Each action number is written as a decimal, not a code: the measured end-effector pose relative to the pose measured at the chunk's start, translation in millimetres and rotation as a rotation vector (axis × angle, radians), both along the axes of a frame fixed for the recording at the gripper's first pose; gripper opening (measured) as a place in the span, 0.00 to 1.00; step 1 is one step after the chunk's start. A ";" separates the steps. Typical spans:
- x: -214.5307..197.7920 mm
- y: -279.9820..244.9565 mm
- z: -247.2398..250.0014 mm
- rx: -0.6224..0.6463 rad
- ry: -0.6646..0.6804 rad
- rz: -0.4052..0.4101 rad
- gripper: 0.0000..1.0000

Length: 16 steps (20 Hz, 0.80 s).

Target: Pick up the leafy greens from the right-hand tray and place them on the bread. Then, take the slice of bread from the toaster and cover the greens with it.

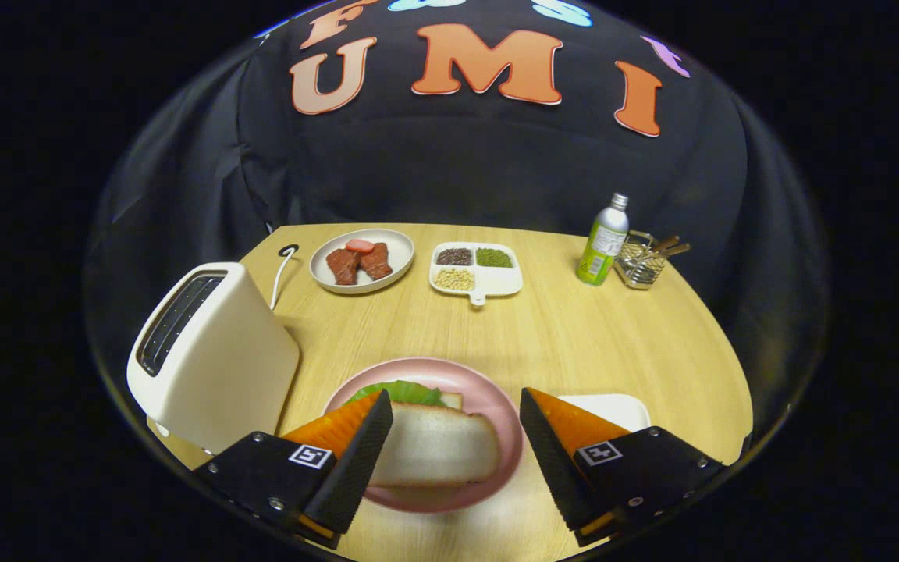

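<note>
A pink plate lies between my fingers on the wooden table. On it a slice of bread lies flat over the leafy greens, whose green edge sticks out behind the slice. A corner of a lower slice shows beside the greens. My gripper is open above the plate, its fingers apart on either side of the top slice and touching nothing. The white toaster stands to the left of the plate, its slot dark. Behind the right finger a white tray shows in part.
At the back of the table stand a plate with meat pieces, a divided white dish of beans and seeds, a green bottle and a wire holder. The toaster cord runs behind the toaster.
</note>
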<state>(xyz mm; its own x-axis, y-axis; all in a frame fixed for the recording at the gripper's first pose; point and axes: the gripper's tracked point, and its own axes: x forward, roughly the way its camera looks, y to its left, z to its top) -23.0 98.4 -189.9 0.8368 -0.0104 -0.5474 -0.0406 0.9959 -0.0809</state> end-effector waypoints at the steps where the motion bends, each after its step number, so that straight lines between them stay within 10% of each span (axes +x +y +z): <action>1: -0.7 -6.3 8.2 -0.006 -0.004 -0.009 0.98; 16: -24.9 -40.3 171.1 0.023 -0.296 -0.051 0.98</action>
